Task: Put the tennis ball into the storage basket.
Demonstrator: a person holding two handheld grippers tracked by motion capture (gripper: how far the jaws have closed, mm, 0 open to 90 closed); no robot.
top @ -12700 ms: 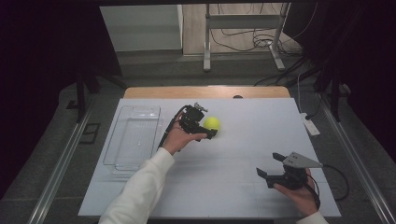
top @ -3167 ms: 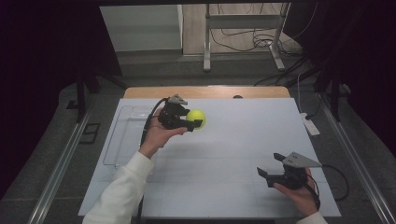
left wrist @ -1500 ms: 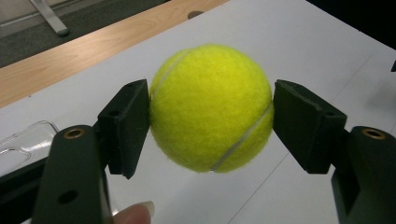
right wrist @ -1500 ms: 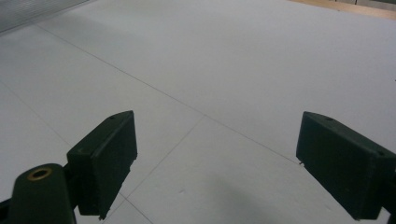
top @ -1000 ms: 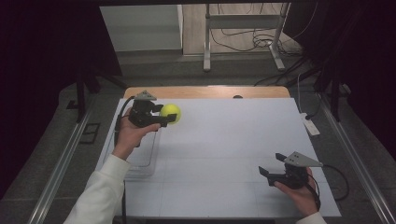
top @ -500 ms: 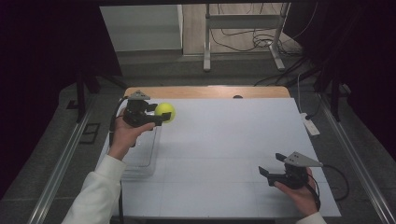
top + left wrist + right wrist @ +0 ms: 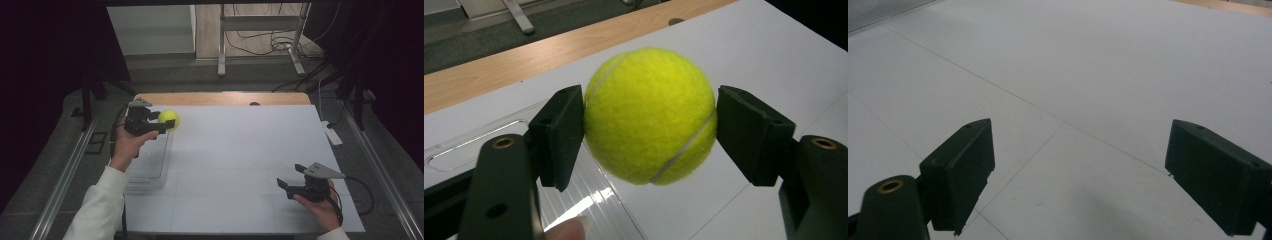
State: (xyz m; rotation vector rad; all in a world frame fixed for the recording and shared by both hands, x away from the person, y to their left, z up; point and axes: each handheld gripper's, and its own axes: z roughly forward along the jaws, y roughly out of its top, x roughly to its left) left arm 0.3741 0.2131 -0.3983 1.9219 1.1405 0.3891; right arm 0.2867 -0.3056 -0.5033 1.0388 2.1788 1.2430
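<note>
While its 2 jaws clamp a yellow tennis ball (image 7: 650, 116), the left gripper (image 7: 159, 122) hangs above the far right rim of a clear tray (image 7: 150, 172); the right gripper (image 7: 290, 182), jaws apart, rests low over the white table (image 7: 240, 150).

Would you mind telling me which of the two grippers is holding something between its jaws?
The left gripper, above the clear tray, grips the yellow tennis ball. The right gripper, low over the white table, stands open and empty.
</note>
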